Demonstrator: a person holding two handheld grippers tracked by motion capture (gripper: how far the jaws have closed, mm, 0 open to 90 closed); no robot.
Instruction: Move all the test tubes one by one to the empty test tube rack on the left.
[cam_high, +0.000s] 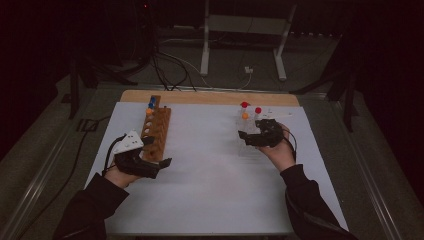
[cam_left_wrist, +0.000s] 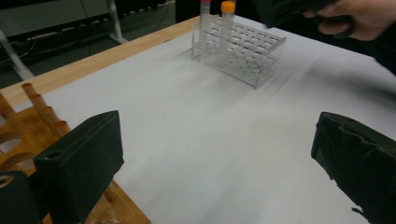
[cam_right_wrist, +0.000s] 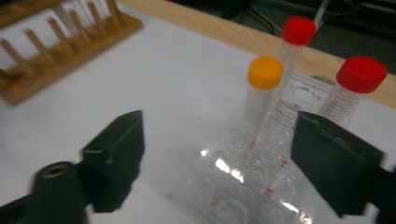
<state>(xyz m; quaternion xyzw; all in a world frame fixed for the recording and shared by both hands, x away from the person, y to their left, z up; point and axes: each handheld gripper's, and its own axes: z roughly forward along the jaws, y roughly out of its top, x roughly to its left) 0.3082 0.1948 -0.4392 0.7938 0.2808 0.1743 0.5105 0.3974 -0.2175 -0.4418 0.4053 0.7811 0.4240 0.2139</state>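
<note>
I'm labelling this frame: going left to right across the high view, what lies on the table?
Left gripper → wooden rack → clear tube rack → right gripper, which hangs over that rack with its jaws apart.

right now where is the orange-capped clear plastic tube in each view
high view: orange-capped clear plastic tube right of centre, beside the right gripper.
left gripper view: top centre.
right gripper view: centre, between the open jaws.
shared landmark: clear plastic rack holding it.
</note>
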